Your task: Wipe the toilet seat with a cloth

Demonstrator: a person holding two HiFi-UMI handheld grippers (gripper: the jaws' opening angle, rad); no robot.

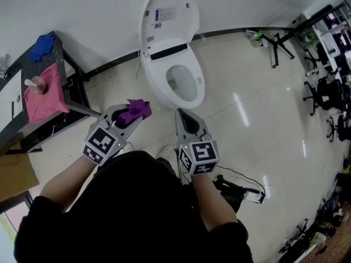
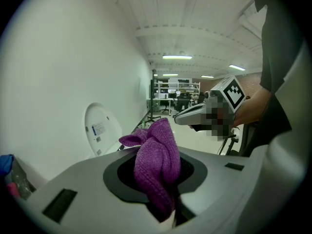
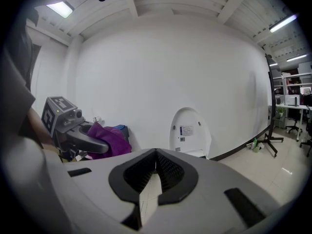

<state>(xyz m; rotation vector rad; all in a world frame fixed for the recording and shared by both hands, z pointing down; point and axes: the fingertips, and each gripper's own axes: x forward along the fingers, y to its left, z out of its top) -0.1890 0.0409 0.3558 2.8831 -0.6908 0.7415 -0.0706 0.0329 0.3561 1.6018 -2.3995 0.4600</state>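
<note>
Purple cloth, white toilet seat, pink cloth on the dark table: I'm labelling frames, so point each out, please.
Purple knit cloth (image 1: 134, 112): head view, its bunched middle.
White toilet seat (image 1: 156, 78): head view, the ring's left side.
Pink cloth (image 1: 49, 100): head view, its flat middle.

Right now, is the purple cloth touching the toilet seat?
Apart. The right gripper view shows bare wall between the purple cloth in the left gripper and the toilet.

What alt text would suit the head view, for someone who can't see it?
Seen from above, a person holds two handheld tongs before a white toilet with its lid raised: the left tongs grip a purple cloth, the right tongs are shut and empty. A dark side table with a pink cloth stands at left.
</note>
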